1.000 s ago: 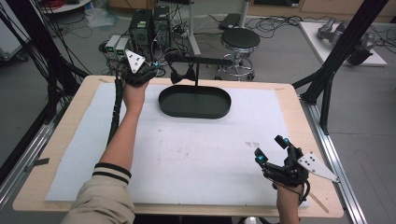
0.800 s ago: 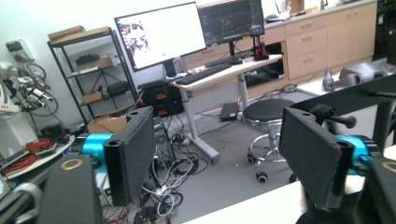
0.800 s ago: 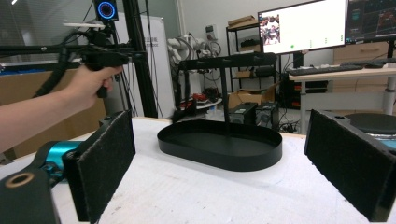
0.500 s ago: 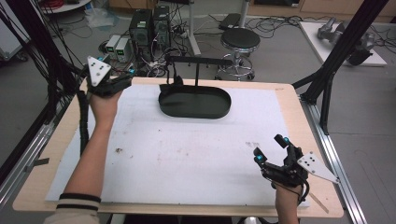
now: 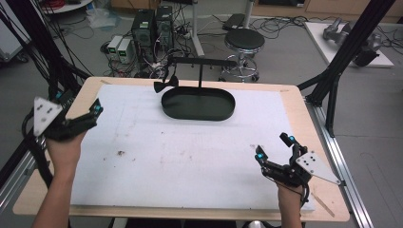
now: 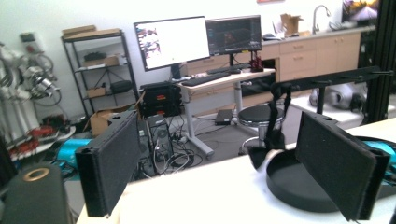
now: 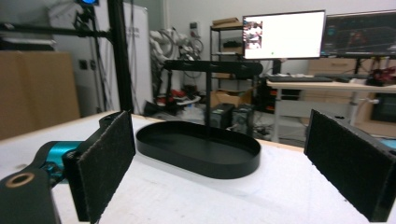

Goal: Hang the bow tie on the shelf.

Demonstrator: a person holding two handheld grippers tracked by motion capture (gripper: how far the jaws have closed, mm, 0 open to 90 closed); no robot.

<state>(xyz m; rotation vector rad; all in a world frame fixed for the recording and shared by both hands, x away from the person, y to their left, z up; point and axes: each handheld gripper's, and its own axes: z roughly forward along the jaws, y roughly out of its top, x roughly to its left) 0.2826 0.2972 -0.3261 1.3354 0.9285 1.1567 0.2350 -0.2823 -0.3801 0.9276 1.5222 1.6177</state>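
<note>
Left hand (image 5: 64,152) raised at table's left edge, forearm reaching in from bottom, holding left gripper (image 5: 90,115) angled toward table centre; jaws wide apart, nothing between them. Jaw pads flat, black, rough foam-like texture. White sheet (image 5: 190,156) covers wooden table (image 5: 294,95), a few dark specks on it. Black oval tray (image 5: 198,103) with low rim sits at far centre; thin post rises from it to horizontal bar (image 5: 202,61), dark clip hanging at bar's left end. Right hand (image 5: 290,194) low at near right corner; right gripper (image 5: 274,151) points toward tray, jaws wide, empty.

Black stand (image 5: 198,97) blocks the far table (image 5: 190,152).
</note>
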